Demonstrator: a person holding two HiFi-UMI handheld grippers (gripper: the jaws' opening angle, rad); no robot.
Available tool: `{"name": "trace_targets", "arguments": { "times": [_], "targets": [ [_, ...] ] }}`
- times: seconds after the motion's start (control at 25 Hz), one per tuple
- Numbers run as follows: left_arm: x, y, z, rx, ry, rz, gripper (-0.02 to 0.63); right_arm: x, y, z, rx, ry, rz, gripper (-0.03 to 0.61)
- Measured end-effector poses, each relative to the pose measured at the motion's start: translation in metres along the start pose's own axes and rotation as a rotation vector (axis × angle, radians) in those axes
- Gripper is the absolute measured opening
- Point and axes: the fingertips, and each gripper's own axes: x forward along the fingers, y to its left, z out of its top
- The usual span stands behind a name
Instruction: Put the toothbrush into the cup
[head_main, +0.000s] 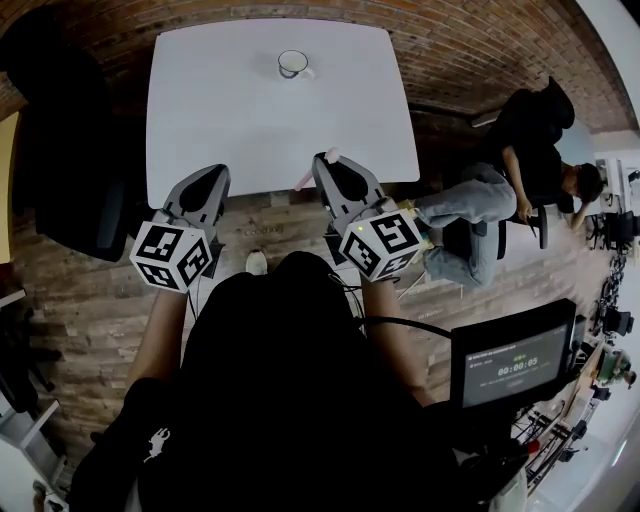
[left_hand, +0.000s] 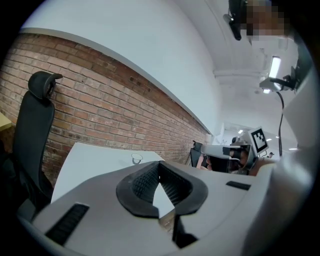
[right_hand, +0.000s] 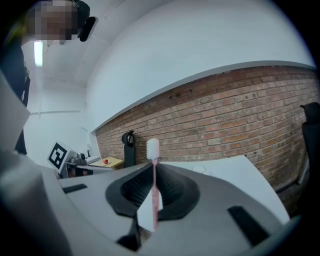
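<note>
As the right gripper (right_hand: 152, 169) pinches the toothbrush (right_hand: 154, 187), the left gripper (left_hand: 159, 167) is closed, empty. Keep the brush upright toward the twelve-o'clock mug (head_main: 293, 64).

Upright pink toothbrush (right_hand: 154, 182), white cup (head_main: 293, 64) apart
</note>
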Motion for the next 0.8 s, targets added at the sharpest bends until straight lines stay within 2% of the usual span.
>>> {"name": "trace_targets", "arguments": {
  "times": [0.48, 0.68, 0.8],
  "targets": [
    [0.02, 0.01, -0.01, -0.013, 0.032, 0.027, 0.005, 0.013, -0.033, 0.004, 0.017, -0.006, 0.002, 0.016],
    [0.076, 0.016, 0.012, -0.022, 0.014, 0.059, 0.005, 0.045, -0.083, 0.019, 0.017, -0.007, 0.045, 0.015],
    [0.093, 0.016, 0.023, -0.011, 0.006, 0.067, 0.005, 0.059, -0.094, 0.029, 0.01, -0.015, 0.069, 0.016]
  ]
}}
